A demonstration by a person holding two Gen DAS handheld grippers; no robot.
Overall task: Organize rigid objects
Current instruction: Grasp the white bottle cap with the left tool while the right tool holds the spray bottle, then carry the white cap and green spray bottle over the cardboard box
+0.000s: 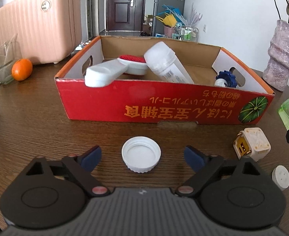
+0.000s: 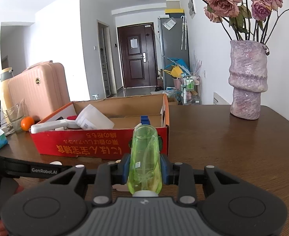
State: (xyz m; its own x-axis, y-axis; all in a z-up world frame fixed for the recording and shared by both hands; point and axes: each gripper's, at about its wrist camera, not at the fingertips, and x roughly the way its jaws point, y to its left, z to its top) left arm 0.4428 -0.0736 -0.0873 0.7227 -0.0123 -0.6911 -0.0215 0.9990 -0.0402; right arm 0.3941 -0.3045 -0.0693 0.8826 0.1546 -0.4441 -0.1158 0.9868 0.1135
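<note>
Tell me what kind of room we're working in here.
Most likely a lived-in apartment, at a dining table near the entry: a front door down the hall, a pink suitcase and a vase of dried roses on the wooden table.

Home, front door (image 2: 137,56), suitcase (image 1: 38,23), vase (image 2: 246,80)

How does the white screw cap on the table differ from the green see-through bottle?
The white ribbed screw cap lies loose on the brown wooden table, between the open left tool fingers; the translucent green plastic bottle is clamped in the right tool. The cap is flat, round and opaque; the bottle is long and see-through. Both are plastic and outside the red cardboard box.
</note>
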